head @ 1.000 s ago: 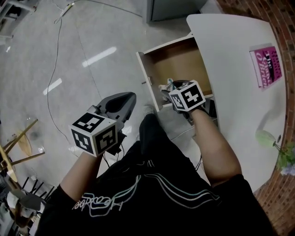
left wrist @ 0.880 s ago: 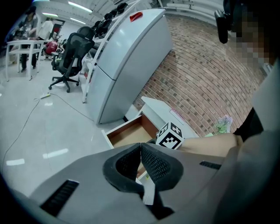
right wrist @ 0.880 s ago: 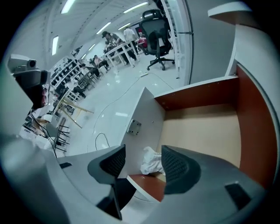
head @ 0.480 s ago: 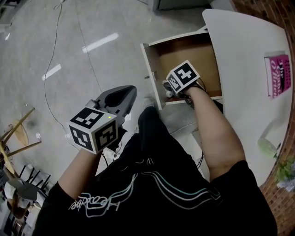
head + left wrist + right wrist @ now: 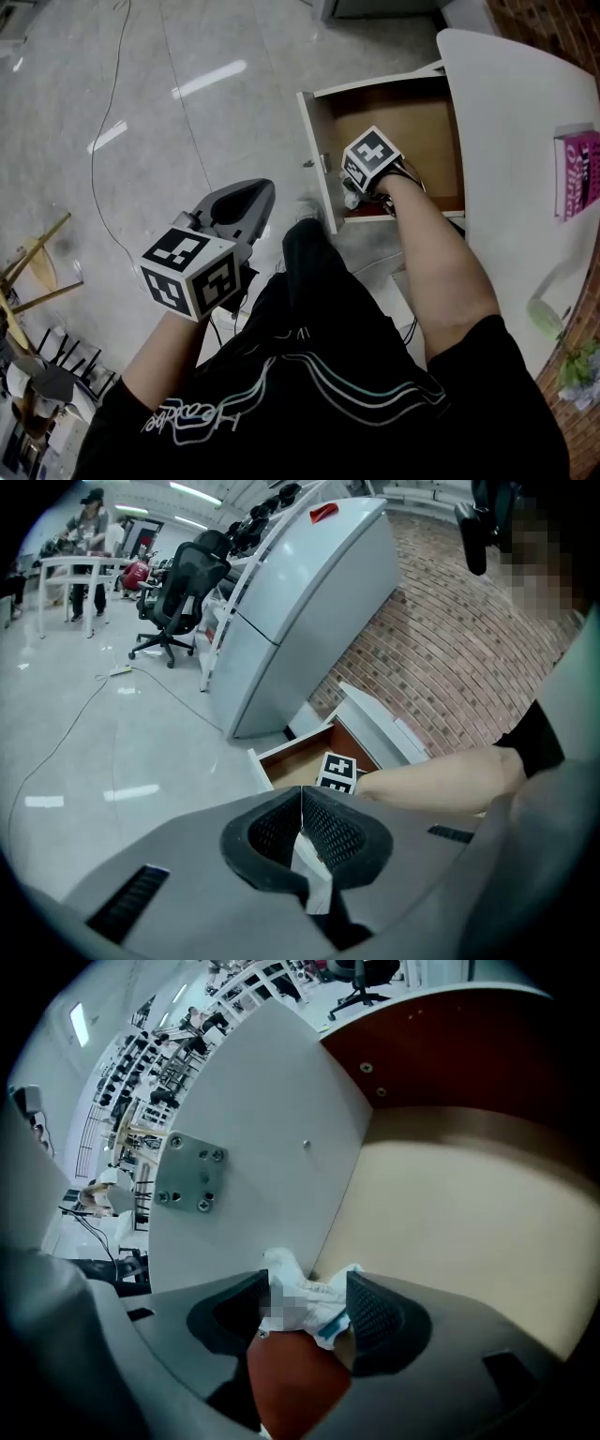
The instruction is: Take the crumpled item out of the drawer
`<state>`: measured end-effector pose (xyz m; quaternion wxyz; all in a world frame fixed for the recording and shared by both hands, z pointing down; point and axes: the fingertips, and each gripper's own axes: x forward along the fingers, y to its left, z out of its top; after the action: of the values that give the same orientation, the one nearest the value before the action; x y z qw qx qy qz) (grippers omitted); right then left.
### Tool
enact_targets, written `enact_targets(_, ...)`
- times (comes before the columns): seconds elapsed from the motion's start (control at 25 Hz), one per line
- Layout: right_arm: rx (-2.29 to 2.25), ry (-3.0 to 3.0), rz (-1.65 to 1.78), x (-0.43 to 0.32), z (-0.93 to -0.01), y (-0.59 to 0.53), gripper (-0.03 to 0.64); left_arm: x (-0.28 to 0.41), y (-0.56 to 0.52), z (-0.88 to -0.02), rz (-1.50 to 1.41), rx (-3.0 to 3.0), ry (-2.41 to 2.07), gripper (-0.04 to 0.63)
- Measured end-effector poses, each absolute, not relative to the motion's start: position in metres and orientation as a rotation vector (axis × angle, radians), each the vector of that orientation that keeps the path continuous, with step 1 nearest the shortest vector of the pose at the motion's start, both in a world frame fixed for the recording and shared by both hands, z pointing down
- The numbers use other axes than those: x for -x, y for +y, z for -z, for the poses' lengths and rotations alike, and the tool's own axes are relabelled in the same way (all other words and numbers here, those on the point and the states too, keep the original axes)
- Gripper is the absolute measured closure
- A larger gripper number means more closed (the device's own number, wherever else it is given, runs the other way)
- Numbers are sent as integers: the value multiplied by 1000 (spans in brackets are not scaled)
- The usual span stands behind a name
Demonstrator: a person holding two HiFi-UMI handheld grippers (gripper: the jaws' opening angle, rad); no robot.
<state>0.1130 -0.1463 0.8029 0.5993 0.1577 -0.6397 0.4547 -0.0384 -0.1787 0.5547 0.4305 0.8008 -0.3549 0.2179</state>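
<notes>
The white desk's drawer (image 5: 317, 155) stands pulled open, its brown bottom bare. My right gripper (image 5: 359, 190) reaches down into it near the front panel and is shut on a crumpled white item (image 5: 305, 1302), which bulges out between the two dark pads beside the drawer's white front panel (image 5: 272, 1138). In the head view the item shows only as a pale scrap (image 5: 349, 197) below the marker cube. My left gripper (image 5: 264, 187) hangs over the floor to the left of the drawer, jaws pressed together (image 5: 302, 791) with nothing from the task in them.
A white desk top (image 5: 525, 141) runs along the right with a pink book (image 5: 581, 173) and a green object (image 5: 548, 314) on it. A cable (image 5: 103, 169) trails over the glossy floor. A tilted grey fridge (image 5: 300, 602) and an office chair (image 5: 178, 592) stand farther off.
The right gripper, still holding the crumpled item, has shifted from the drawer's near side in toward the front panel. The head view has swung, sliding the desk right. The left gripper has barely moved.
</notes>
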Motion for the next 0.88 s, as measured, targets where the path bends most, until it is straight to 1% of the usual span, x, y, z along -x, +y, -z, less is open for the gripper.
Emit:
enact_targets(0.28, -305, -1437, -1089, -114, -813, -141, 378, 44, -182, -564, -539, -1968, -898, 572)
enact_targets(0.32, -299, -1431, -1089, -114, -813, -141, 390, 45, -183, -565, -536, -1964, -899, 572)
enact_targets(0.36, -294, -1427, -1086, -114, -814, -141, 417, 45, -184, -566, -533, -1960, -900, 572)
enact_targets(0.6, -264, -1422, -1057, -117, -814, -135, 477, 44, -183, -570, -534, -1946, -895, 572)
enact_targets(0.68, -271, -1430, -1033, -117, -813, -137, 510, 44, -183, -571, -537, -1946, -894, 572)
enact_targets(0.88, -295, -1451, -1015, -116, -808, -144, 532, 48, -183, -568, -535, -1945, -902, 572)
